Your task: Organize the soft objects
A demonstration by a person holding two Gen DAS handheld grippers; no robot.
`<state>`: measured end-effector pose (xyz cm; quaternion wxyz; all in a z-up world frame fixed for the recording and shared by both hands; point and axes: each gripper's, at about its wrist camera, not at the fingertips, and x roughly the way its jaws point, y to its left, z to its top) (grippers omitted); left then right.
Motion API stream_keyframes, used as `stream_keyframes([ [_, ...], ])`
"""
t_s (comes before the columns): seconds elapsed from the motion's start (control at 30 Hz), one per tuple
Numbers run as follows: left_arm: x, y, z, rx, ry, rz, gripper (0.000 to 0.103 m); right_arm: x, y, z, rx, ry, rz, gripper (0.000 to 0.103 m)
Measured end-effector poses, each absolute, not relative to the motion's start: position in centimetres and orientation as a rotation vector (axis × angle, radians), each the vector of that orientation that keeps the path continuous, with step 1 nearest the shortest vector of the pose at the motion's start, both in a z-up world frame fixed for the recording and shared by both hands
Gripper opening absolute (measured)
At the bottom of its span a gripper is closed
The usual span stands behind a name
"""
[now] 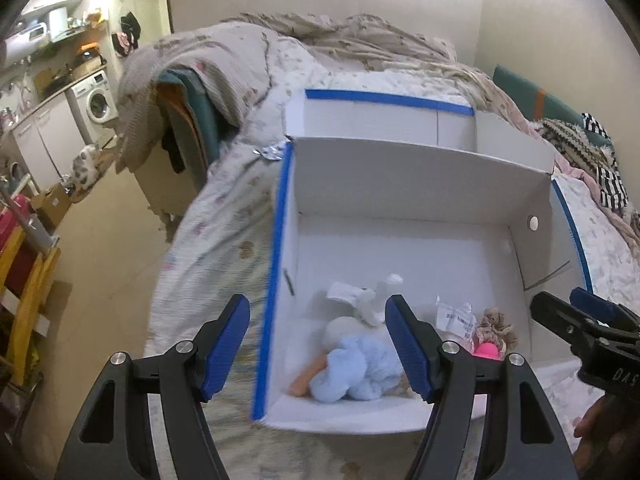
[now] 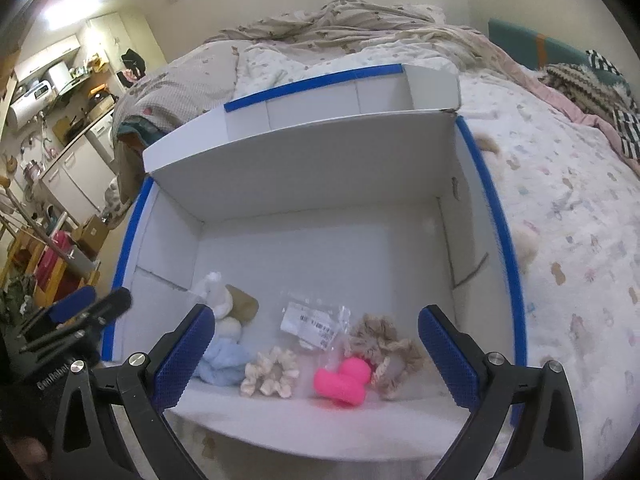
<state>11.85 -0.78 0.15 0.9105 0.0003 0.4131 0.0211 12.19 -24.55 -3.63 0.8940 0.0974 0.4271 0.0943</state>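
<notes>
In the white box (image 2: 320,248), along its near wall, sit the soft things: pink plush (image 2: 342,380) at 6 o'clock in the right wrist view, cream scrunchie (image 2: 272,372) just beside it at 9, beige scrunchie (image 2: 384,344) touching it at 2. Light-blue fluffy toy (image 2: 220,356) lies further toward 9, w/ a white soft item (image 2: 216,292) behind it at 12. Clear plastic bag w/ label (image 2: 312,320) lies btwn them, mid-floor. Box has blue tape on its rims & rests on the bed (image 2: 560,208). Right tool (image 2: 316,360) hangs above the near wall, jaws wide, nothing btwn them. Left tool (image 1: 318,352) is at the box's 9 o'clock edge, jaws apart, empty; blue toy shows below.
</notes>
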Motion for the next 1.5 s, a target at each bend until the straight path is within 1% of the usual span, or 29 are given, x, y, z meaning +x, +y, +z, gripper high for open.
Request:
stream_keyframes([
  [0.2, 9.4, 1.1, 1.5, -0.004, 0.827, 0.068, 0.068, 9.3, -24.8, -3.0, 0.195, 0.879, 0.198, 0.103],
  [0.47, 5.5, 1.6, 0.6, 0.003, 0.886, 0.059, 0.068, 5.8, -25.3, -3.6, 0.203, 0.916, 0.199, 0.103],
  [0.6, 3.2, 2.4, 0.7, -0.047, 0.903, 0.049, 0.068, 4.1, -25.1, -3.7, 0.184, 0.915, 0.177, 0.103],
  [0.7, 1.2, 2.7, 1.9, -0.064, 0.822, 0.047, 0.08, 2.9, -24.8, -3.6, 0.174, 0.894, 0.171, 0.103],
  [0.83, 0.8, 2.5, 2.1, -0.046, 0.766, 0.09, 0.081, 2.5, -24.0, -3.9, 0.154, 0.885, 0.159, 0.103],
  [1.0, 2.3, 2.8, 1.3, -0.056, 0.759, 0.129, 0.08, 3.2, -23.4, -3.6, 0.136, 0.832, 0.147, 0.103],
  [1.33, 1.9, 2.7, 3.0, -0.068, 0.655, 0.108, 0.081, 2.5, -24.2, -1.5, 0.168, 0.646, 0.144, 0.103],
  [1.43, 1.8, 2.8, 3.2, -0.069, 0.638, 0.105, 0.081, 2.3, -23.7, -1.3, 0.136, 0.625, 0.145, 0.103],
  [1.47, 1.7, 2.7, 3.2, -0.07, 0.639, 0.107, 0.082, 2.3, -23.5, -1.2, 0.129, 0.625, 0.148, 0.103],
  [1.5, 1.7, 2.7, 3.2, -0.071, 0.642, 0.106, 0.09, 2.4, -23.4, -1.2, 0.124, 0.626, 0.153, 0.103],
])
